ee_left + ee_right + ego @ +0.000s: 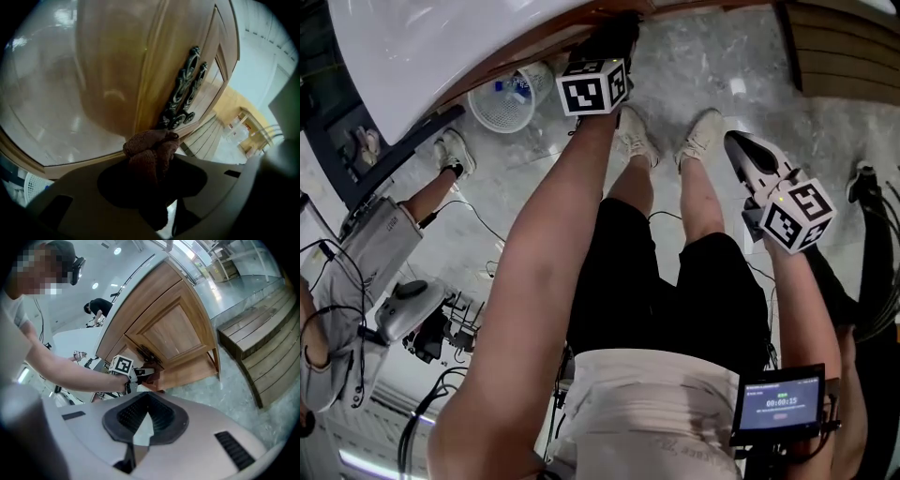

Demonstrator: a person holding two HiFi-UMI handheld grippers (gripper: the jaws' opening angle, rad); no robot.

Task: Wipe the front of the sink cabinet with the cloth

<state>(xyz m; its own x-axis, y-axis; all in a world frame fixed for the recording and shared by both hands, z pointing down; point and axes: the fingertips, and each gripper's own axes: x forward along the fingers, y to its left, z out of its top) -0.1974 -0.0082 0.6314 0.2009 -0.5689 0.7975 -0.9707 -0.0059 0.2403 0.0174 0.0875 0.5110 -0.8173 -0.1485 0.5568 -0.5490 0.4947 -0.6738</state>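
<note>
Cloth is a brown, nubby terry wad, folded into a rounded knot and darker where it drops into shadow. The left gripper has its jaws clamped on it. The wad's long axis runs along the jaws, with the bunched head pointing out at the cabinet and the tail trailing back between them. The head sits up against the lower edge of the glossy wooden door, just below the dark scrolled handles. To the left, the door's curved face spreads wide and bare, and a white basket shows under its bottom edge. To the right, past the handles, lies the framed panel, then grey floor and wooden steps well apart from the cabinet's corner leg. In the head view the white sink top overhangs the left gripper. The right gripper hangs far to the right over the floor, its jaws drawn together with nothing in them.
</note>
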